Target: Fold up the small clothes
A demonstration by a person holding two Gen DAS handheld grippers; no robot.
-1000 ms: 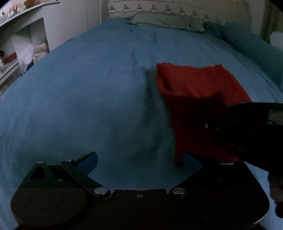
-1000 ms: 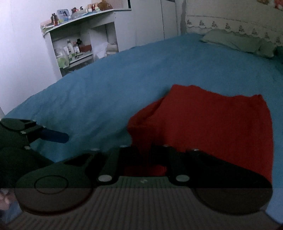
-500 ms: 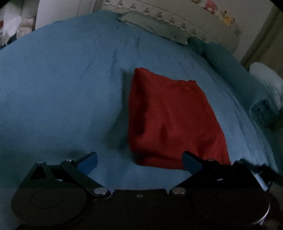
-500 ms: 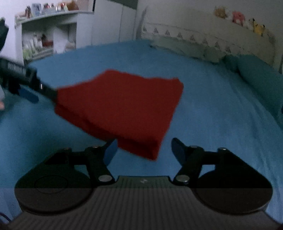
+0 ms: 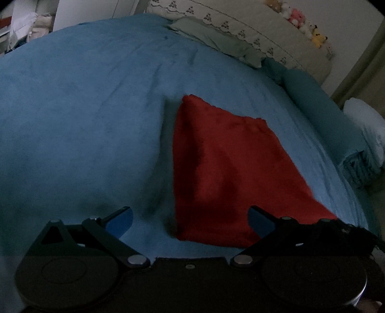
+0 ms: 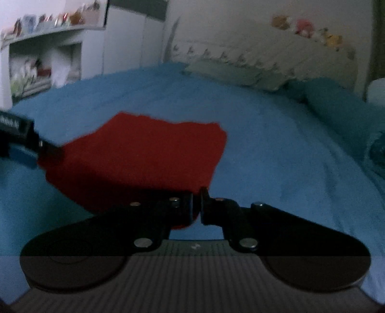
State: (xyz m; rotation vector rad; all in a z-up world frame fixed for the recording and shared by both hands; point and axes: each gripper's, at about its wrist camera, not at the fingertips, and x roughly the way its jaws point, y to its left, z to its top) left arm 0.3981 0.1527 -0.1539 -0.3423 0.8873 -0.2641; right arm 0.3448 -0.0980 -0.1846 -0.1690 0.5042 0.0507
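A folded red cloth (image 5: 228, 173) lies flat on the blue bedspread (image 5: 84, 120). My left gripper (image 5: 190, 219) is open, with its blue-padded fingers just in front of the cloth's near edge and holding nothing. In the right wrist view the red cloth (image 6: 144, 156) lies ahead and to the left. My right gripper (image 6: 201, 207) has its jaws closed together at the cloth's near right corner; whether cloth is pinched between them is not clear. The left gripper (image 6: 26, 146) shows at the cloth's left edge.
Pale green pillows (image 5: 216, 41) and a headboard with plush toys (image 5: 300, 21) are at the far end of the bed. A rolled teal blanket (image 5: 324, 115) lies along the right side. White shelves (image 6: 41, 65) stand to the left.
The right gripper opened half a second ago, released the cloth, and has now closed at the cloth's near right corner. The cloth now lies folded. The left gripper stays open.
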